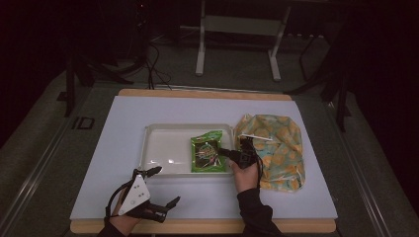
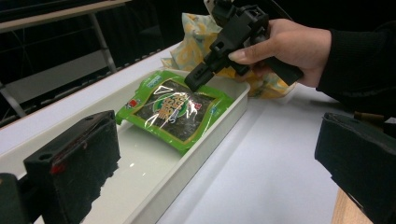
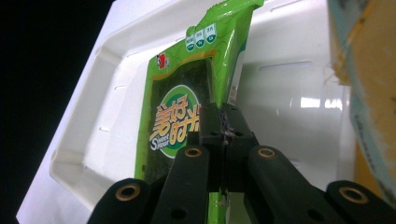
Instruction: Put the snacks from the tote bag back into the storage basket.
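Observation:
A green seaweed snack packet (image 1: 207,154) lies in the right end of a white tray (image 1: 163,148). My right gripper (image 1: 221,152) comes in from the right and is shut on the packet's right edge. In the right gripper view the jaws (image 3: 223,114) meet on the packet (image 3: 177,102) over the tray (image 3: 289,93). The left gripper view shows the packet (image 2: 175,112) tilted, one side leaning on the tray's wall (image 2: 205,144), with the right gripper (image 2: 194,81) pinching it. My left gripper (image 1: 165,185) rests open near the front left, nothing between its jaws (image 2: 219,158).
A yellow and blue patterned cloth bag (image 1: 276,148) lies right of the tray, just behind my right hand (image 1: 247,175). The tray sits on a white mat (image 1: 123,123) over a wooden tabletop. A metal stand's legs (image 1: 237,49) rise beyond the table's far edge.

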`<state>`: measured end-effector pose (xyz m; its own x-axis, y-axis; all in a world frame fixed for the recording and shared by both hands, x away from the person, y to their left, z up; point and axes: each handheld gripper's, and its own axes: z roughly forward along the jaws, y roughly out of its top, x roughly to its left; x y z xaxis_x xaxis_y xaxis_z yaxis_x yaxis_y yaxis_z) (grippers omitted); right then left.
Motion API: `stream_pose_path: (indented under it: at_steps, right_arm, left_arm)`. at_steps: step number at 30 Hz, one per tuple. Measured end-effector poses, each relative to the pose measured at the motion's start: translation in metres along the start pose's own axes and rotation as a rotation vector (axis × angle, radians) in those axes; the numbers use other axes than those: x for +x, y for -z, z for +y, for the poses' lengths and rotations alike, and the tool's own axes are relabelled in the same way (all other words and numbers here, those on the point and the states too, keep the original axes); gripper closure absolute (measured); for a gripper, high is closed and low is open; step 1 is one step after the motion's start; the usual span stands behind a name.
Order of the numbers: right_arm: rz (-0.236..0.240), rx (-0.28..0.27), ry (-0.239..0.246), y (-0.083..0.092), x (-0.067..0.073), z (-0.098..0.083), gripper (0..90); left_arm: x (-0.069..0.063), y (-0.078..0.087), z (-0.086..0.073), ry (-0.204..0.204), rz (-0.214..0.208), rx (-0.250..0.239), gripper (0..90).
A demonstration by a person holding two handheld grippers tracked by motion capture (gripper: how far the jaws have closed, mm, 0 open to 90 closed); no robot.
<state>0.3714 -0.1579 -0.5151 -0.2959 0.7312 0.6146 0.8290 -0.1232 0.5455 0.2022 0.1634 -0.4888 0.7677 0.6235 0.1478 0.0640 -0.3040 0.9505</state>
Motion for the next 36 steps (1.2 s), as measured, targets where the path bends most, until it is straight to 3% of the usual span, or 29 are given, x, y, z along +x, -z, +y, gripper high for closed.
stream_pose_path:
  at_steps: [19, 32, 36]
  right_arm:
    - [-0.04, 0.09, -0.001, -0.005, 0.001, 0.006, 84.3]
    - [-0.068, 0.093, 0.058, 0.0, 0.008, 0.011, 75.0]
    - [-0.064, 0.1, 0.115, 0.003, 0.016, 0.015, 72.0]
  left_arm:
    - [-0.001, -0.001, 0.0, -0.004, -0.008, 0.006, 0.6]
    - [-0.001, -0.002, 0.0, -0.003, -0.009, 0.007, 0.6]
    - [-0.001, -0.001, 0.0, -0.003, -0.008, 0.006, 0.6]
